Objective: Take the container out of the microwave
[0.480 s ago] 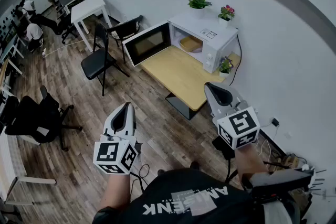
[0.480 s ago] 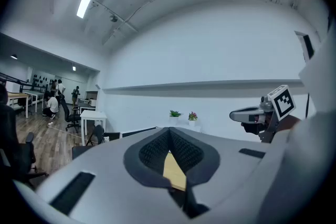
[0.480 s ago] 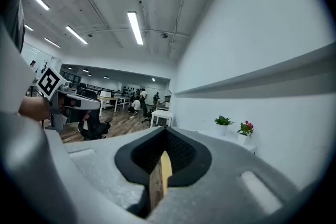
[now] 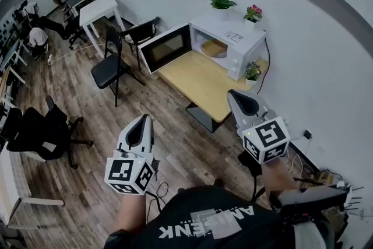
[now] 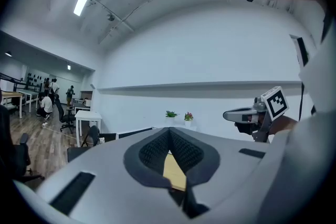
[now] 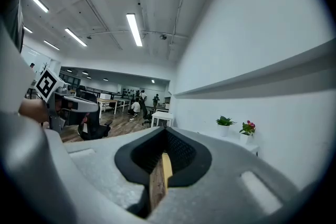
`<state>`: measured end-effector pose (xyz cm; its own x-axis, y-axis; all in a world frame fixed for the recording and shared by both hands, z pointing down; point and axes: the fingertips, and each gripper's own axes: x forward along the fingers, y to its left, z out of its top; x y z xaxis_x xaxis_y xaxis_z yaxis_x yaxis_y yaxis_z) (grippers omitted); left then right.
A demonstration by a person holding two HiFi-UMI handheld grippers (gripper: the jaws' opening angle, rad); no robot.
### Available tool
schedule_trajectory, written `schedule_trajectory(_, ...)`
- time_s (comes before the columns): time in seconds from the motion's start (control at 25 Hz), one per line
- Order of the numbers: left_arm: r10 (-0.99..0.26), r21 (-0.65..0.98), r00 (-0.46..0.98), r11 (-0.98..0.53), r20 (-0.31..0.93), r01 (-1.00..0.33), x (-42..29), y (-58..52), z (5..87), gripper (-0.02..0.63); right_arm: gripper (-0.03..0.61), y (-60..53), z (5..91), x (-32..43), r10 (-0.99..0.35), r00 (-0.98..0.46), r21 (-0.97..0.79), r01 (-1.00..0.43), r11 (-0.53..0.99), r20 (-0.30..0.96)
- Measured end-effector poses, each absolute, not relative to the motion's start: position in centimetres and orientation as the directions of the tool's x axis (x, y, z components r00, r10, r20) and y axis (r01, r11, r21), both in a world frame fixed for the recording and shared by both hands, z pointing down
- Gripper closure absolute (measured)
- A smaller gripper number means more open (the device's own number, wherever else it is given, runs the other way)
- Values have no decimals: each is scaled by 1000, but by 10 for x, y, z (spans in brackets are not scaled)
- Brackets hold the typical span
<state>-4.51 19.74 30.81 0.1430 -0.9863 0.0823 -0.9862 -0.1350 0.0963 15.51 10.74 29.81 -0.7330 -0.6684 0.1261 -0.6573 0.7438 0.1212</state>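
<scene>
**Container waits in the open microwave, both tongs empty**

Container [image 4: 214,48] sits inside the cavity of the white microwave [image 4: 233,38], whose door [image 4: 165,48] hangs swung out to the left over the wooden counter [image 4: 201,81]. From the head view it reads as a shallow, tan, bowl-like dish resting flat on the cavity floor. It is too small to tell whether anything lies in it.

Left tongs [image 4: 141,121] and right tongs [image 4: 235,96] both hang well short of the counter and point roughly level toward it. In each gripper view the jaws are pressed together at the tips with nothing between them; only a sliver of counter shows through the gap behind the pads.

Judging by its look, the dish is probably light and stiff, more likely plastic or bamboo than glass, so weight should not be the trouble. A smooth, sloping wall could slide out of a pinch, though. The near rim, facing the open door, seems the sensible place to take hold, with one jaw inside the lip and one outside. It should be kept level on the way out in case it carries contents, and the cavity's frame leaves little room to tilt.
</scene>
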Motion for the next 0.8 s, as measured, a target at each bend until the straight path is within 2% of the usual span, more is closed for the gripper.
schedule_trajectory(0.8,-975,132,217,-209,52,-969,-101,222,326,614,572,139,309,100,-697,-703,165,-677,717,144)
